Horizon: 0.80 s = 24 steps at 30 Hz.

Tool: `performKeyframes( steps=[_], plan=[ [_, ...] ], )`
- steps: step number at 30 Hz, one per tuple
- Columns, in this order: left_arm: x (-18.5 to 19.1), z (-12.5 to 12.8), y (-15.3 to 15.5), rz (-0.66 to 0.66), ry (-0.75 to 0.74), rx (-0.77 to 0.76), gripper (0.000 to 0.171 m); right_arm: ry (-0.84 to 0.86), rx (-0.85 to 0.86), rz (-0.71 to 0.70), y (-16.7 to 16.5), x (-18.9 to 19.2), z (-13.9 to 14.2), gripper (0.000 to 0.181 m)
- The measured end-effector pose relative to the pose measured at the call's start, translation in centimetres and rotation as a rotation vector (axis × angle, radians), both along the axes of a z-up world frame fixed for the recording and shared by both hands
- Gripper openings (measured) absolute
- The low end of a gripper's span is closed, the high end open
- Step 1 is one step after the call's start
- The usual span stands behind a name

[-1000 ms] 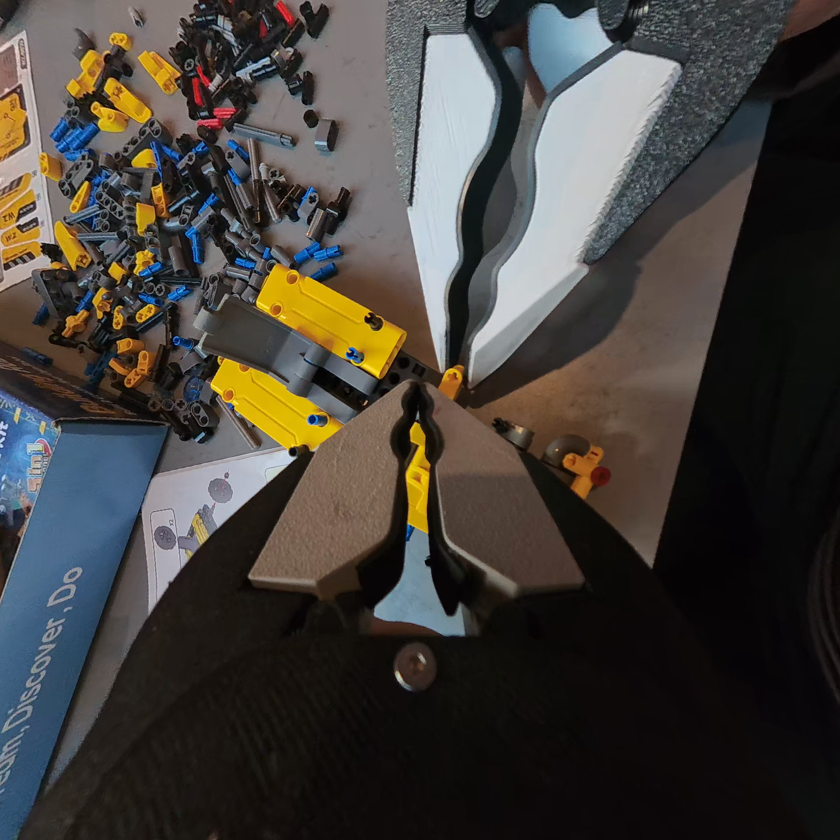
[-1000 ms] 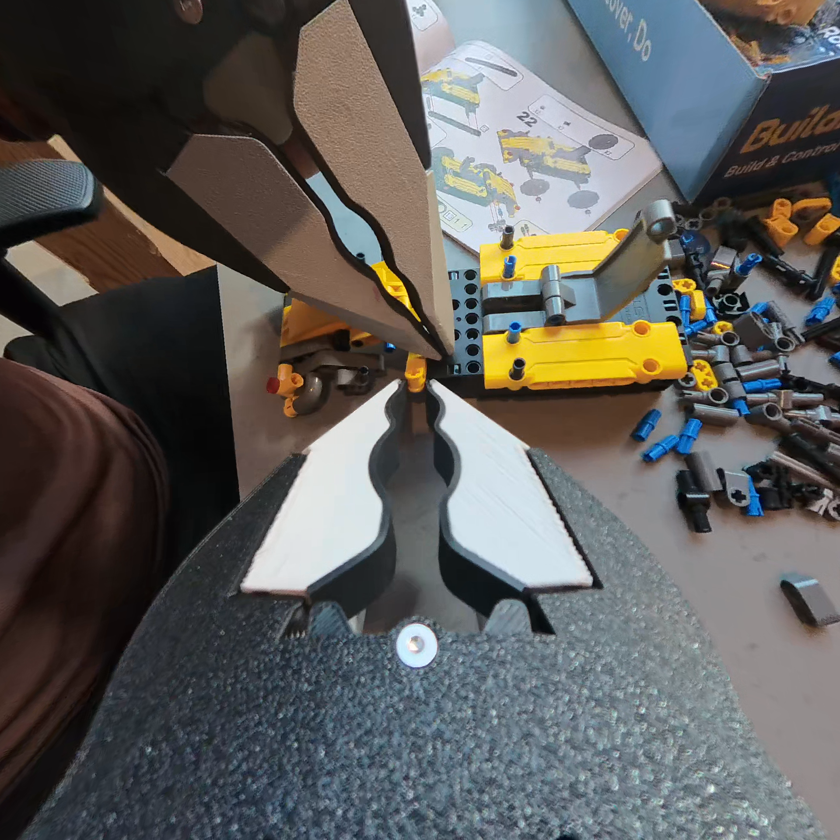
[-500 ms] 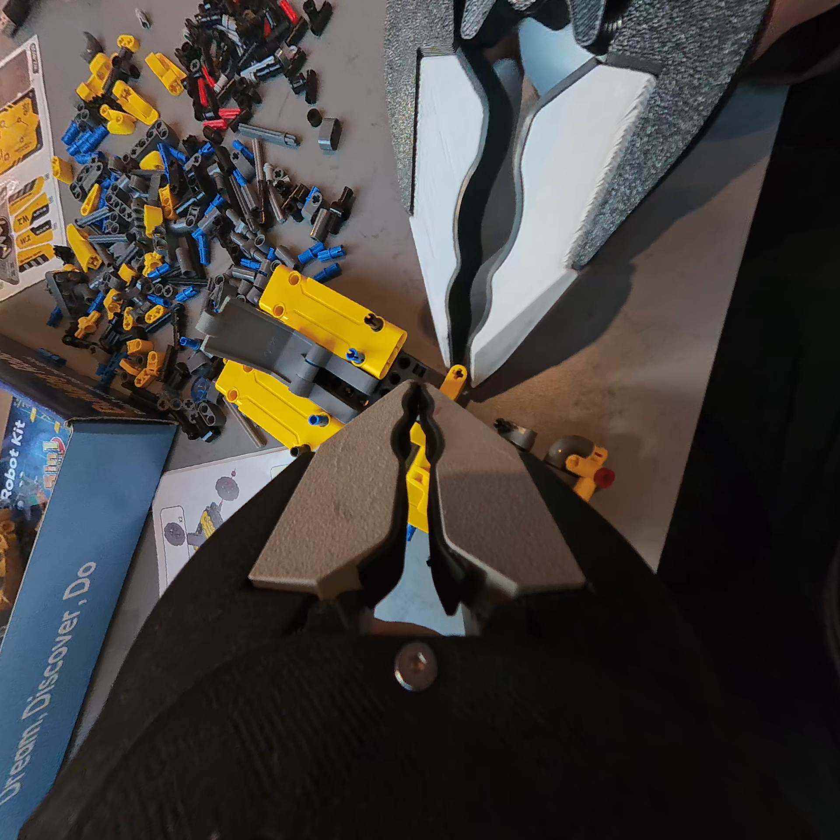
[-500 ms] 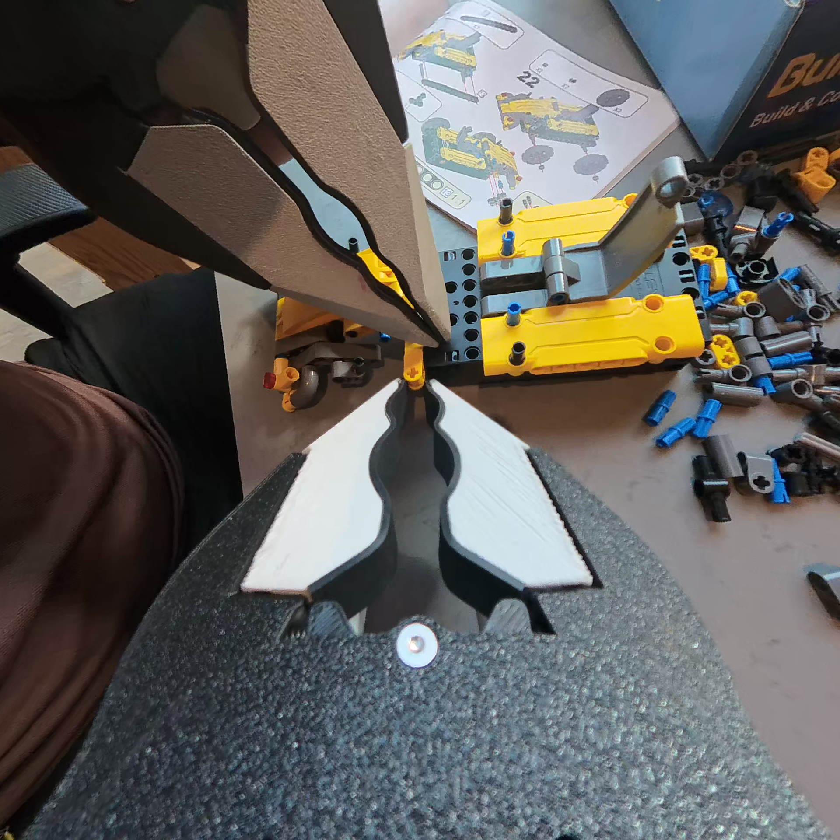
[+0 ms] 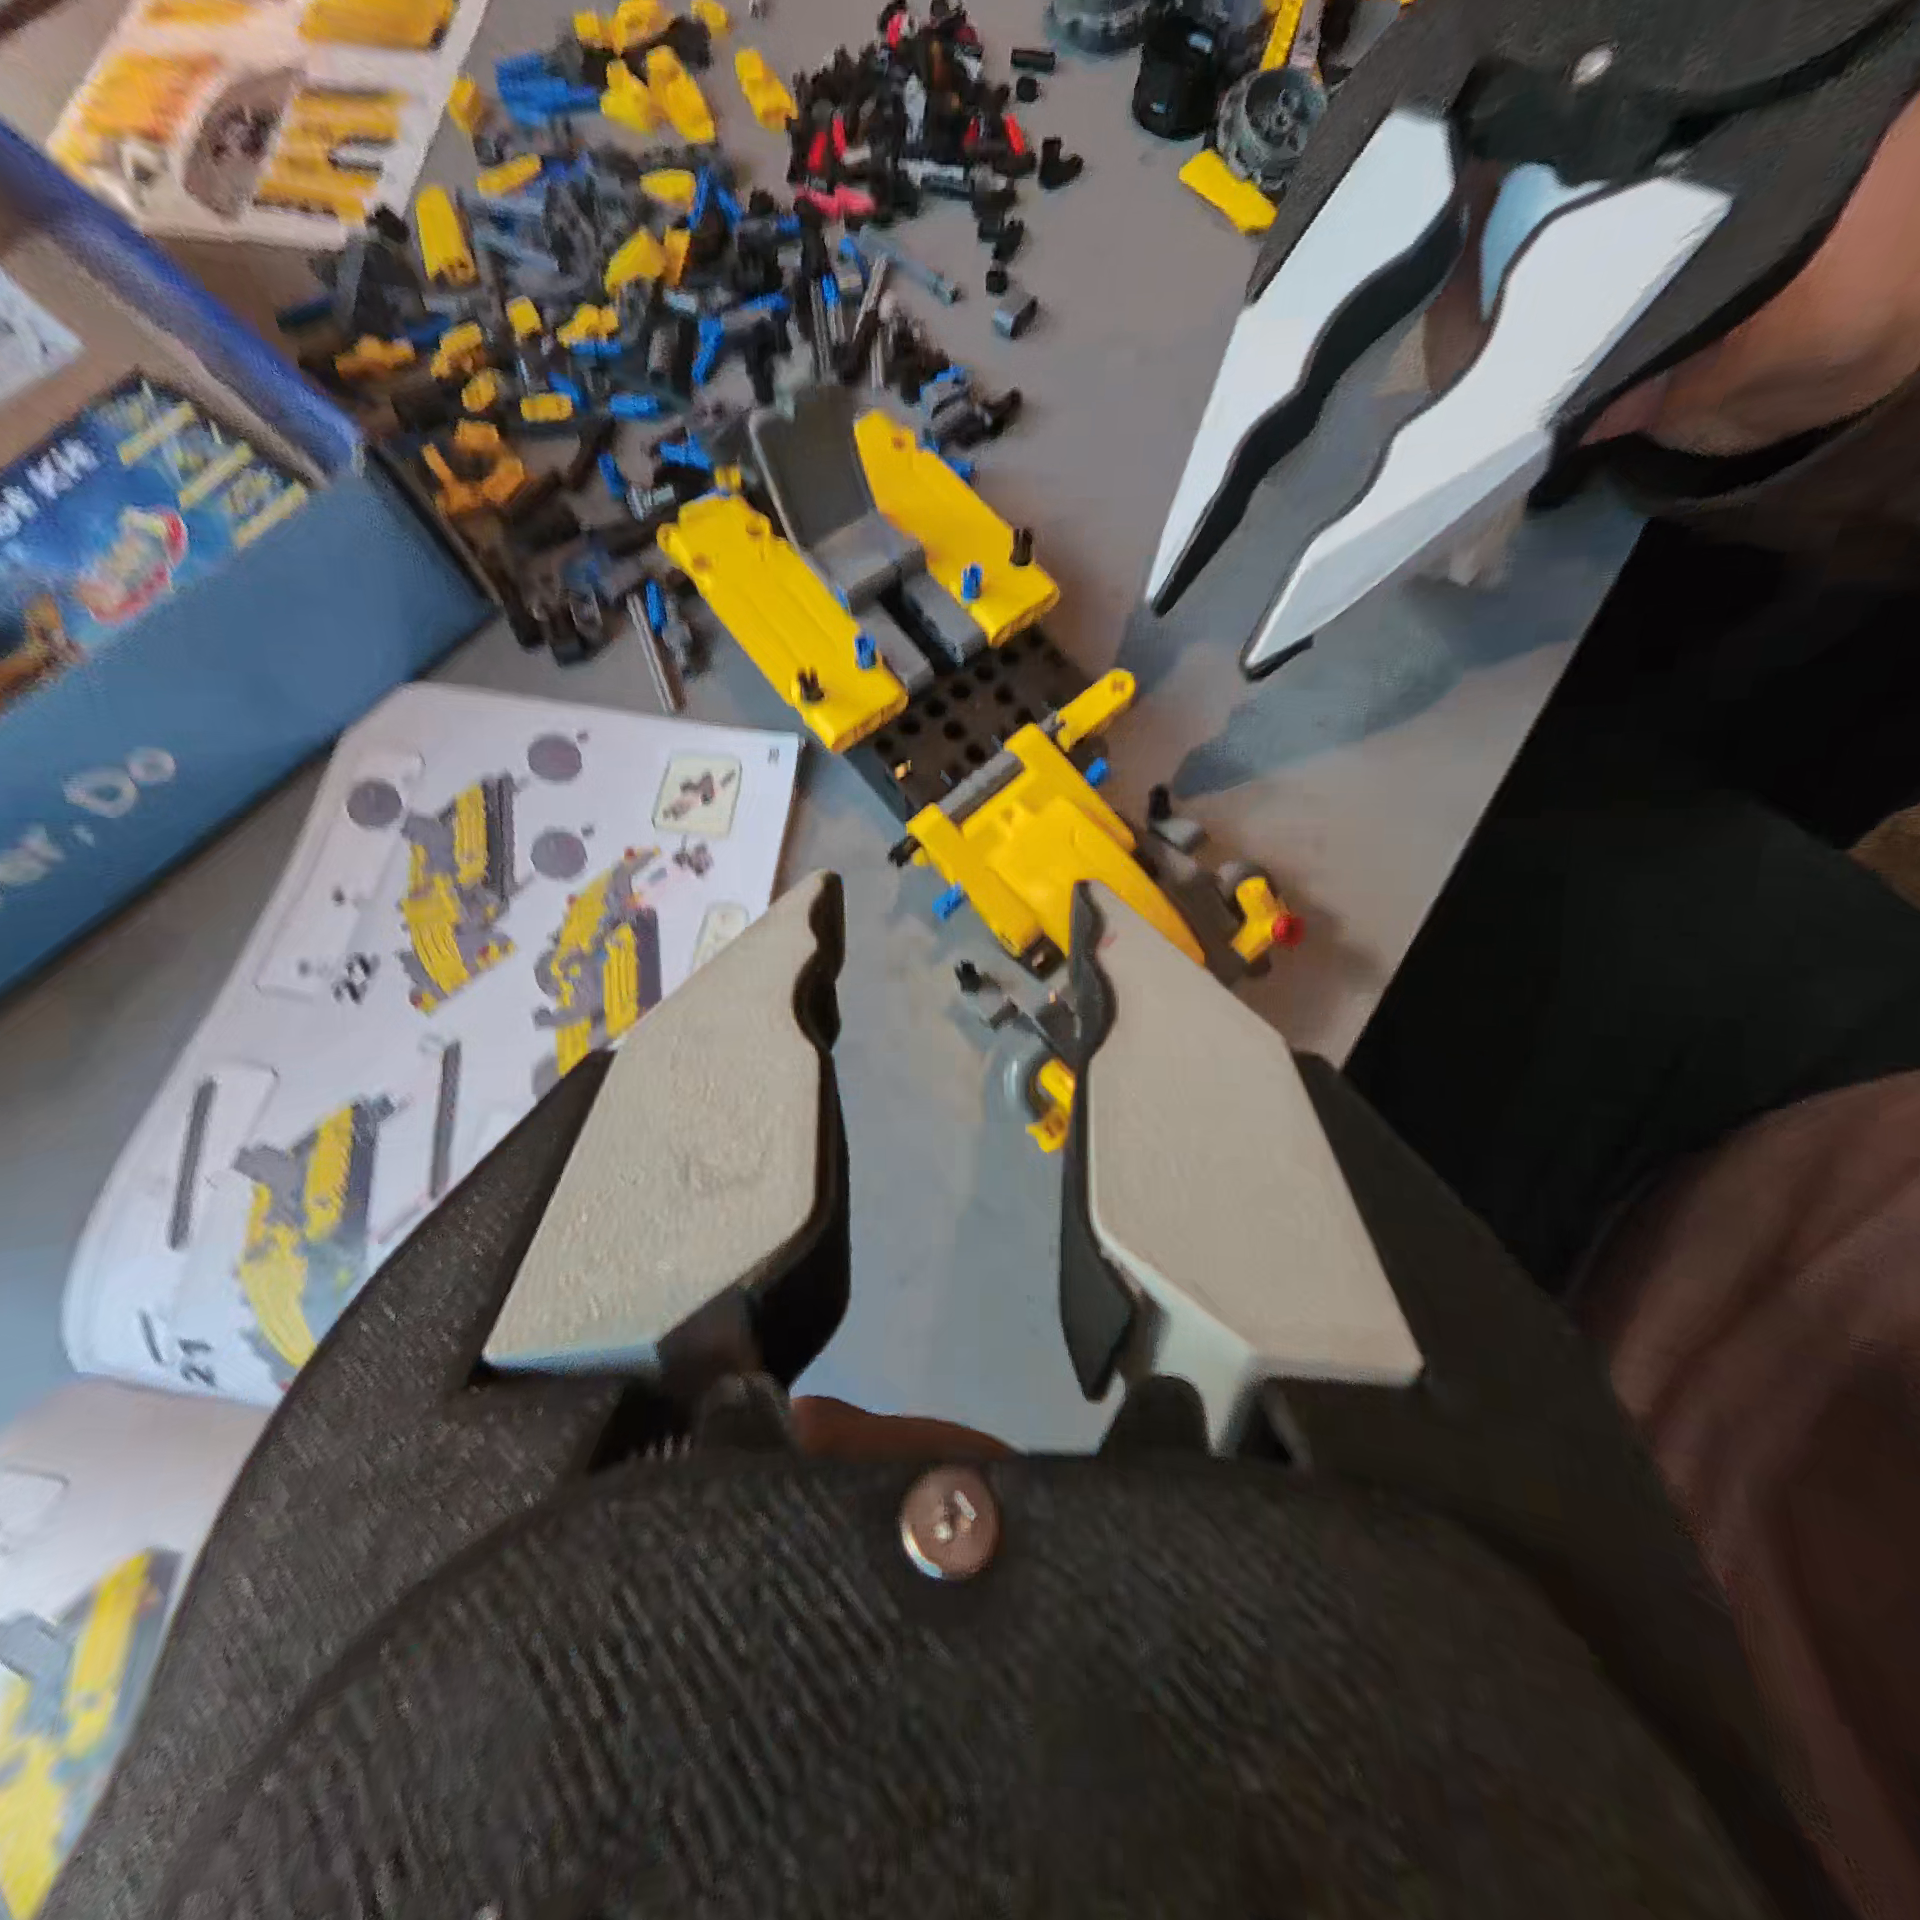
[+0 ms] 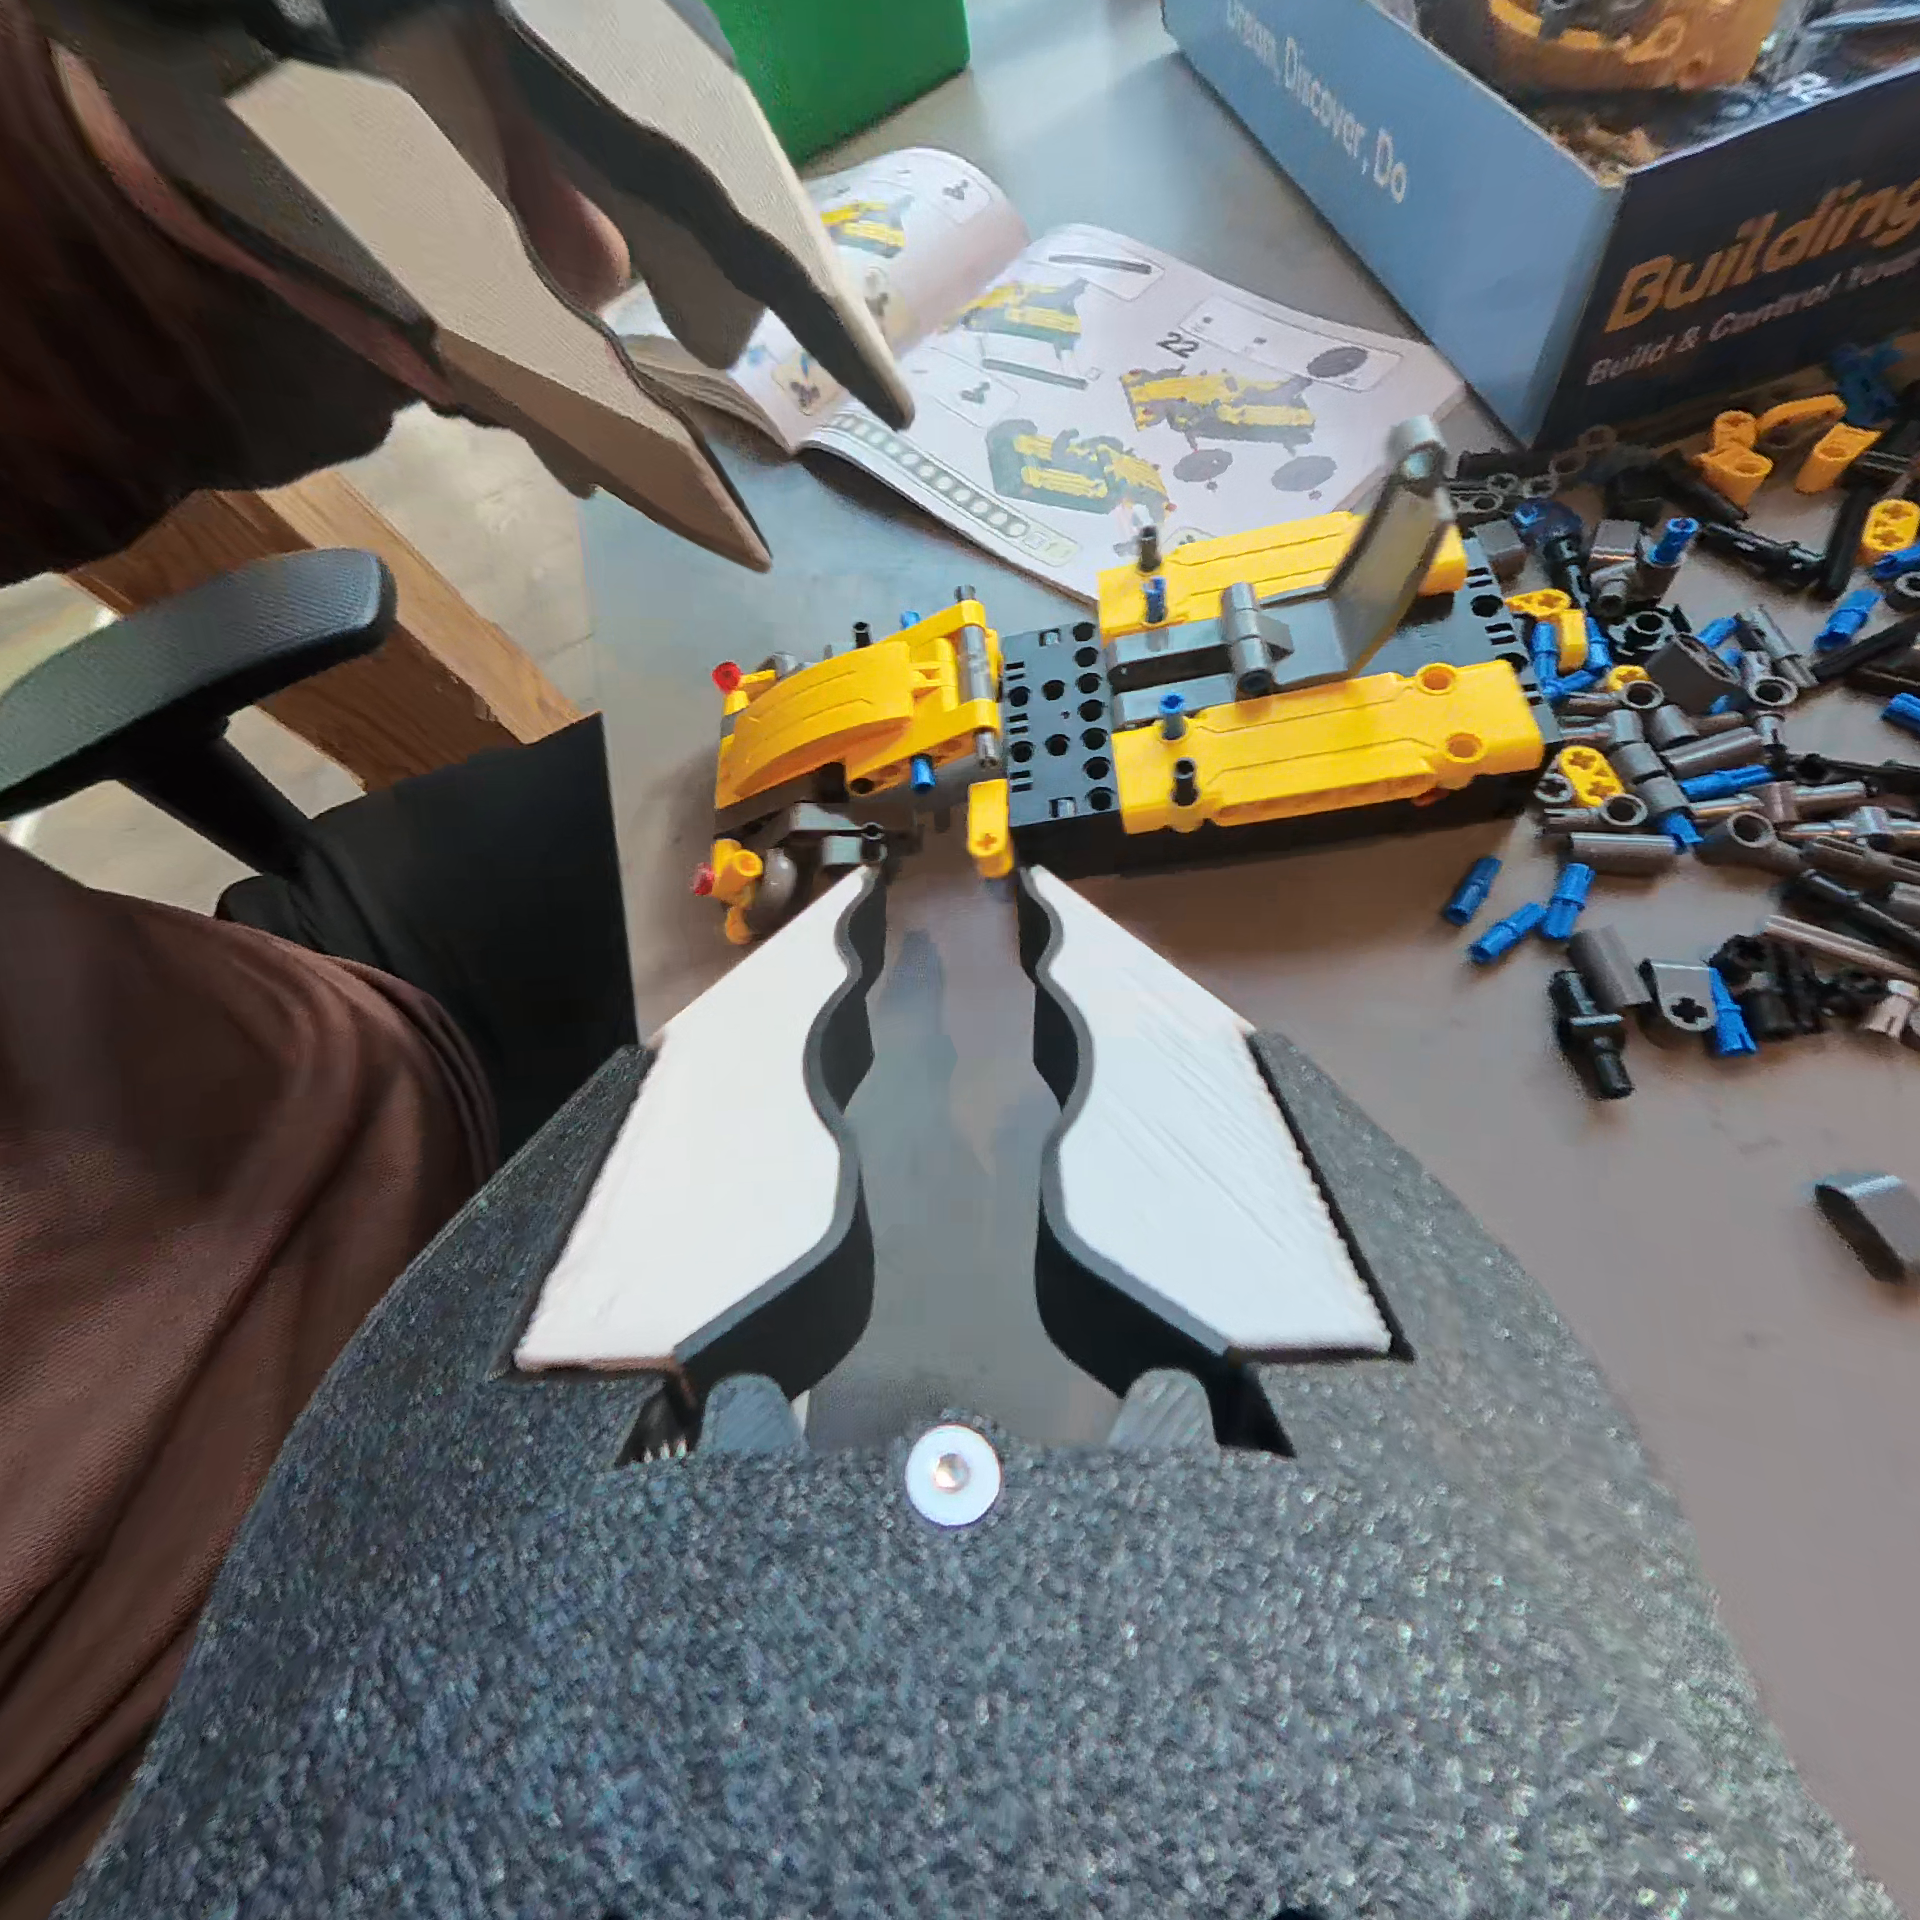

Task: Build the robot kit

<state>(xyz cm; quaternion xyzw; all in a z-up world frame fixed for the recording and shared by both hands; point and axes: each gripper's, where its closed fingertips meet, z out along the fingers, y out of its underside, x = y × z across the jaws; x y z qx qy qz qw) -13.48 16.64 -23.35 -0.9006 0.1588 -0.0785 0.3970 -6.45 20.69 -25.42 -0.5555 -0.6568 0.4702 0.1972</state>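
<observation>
While a half-built yellow and black brick vehicle (image 6: 1132,717) is lying on the grey table (image 6: 1558,1195), both grippers are hanging just off it with nothing between their fingers. In the right wrist view the right gripper (image 6: 948,881), white-fingered, is pointing at the model's near side with its jaws standing apart; its tips are flanking a small yellow connector (image 6: 987,826) that is sticking out from the black pin-hole plate, close to it but not clasping it. A grey hinged panel (image 6: 1387,556) is standing up tilted between the two long yellow side beams.

From the left wrist view the left gripper (image 5: 954,914), grey-fingered, is gaping wide above the vehicle's yellow nose end (image 5: 1023,842), holding nothing; its right finger is overlapping that end, though whether it is touching cannot be told. The right gripper (image 5: 1210,629) is showing farther off to the right there, tips down near the table.

Beyond the model, a heap of loose pieces (image 6: 1704,727) in blue, grey, black and yellow is spreading to the right. An open instruction booklet (image 6: 1101,353) is lying on the far side, and a blue box (image 6: 1455,177) is standing past it. A black chair armrest (image 6: 187,644) is showing at the left edge.
</observation>
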Motion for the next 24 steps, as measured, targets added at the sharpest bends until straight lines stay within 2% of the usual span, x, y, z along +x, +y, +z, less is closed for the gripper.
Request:
performKeyframes(
  steps=[4,9,13,19,24],
  plan=[
    [-0.4,-3.0,-2.1,0.025,-0.076,-0.093,0.050,-0.061,-0.019,0.049,-2.8,0.3,-0.6,0.022],
    [0.5,-3.7,-2.1,-0.032,-0.176,-0.123,0.055,-0.154,0.008,0.047,-4.3,-0.5,-2.3,0.031],
    [1.9,-4.8,-2.5,-0.101,-0.242,-0.184,0.051,-0.193,-0.025,0.034,-4.9,-1.0,-2.7,0.032],
    [2.0,-4.7,-3.3,-0.078,-0.200,-0.110,0.045,-0.162,0.023,0.037,-5.6,-0.7,-2.4,0.029],
    [1.6,-4.1,-4.1,-0.076,-0.030,0.036,0.034,-0.120,0.103,0.034,-5.6,-0.6,-2.2,0.028]
  ],
)
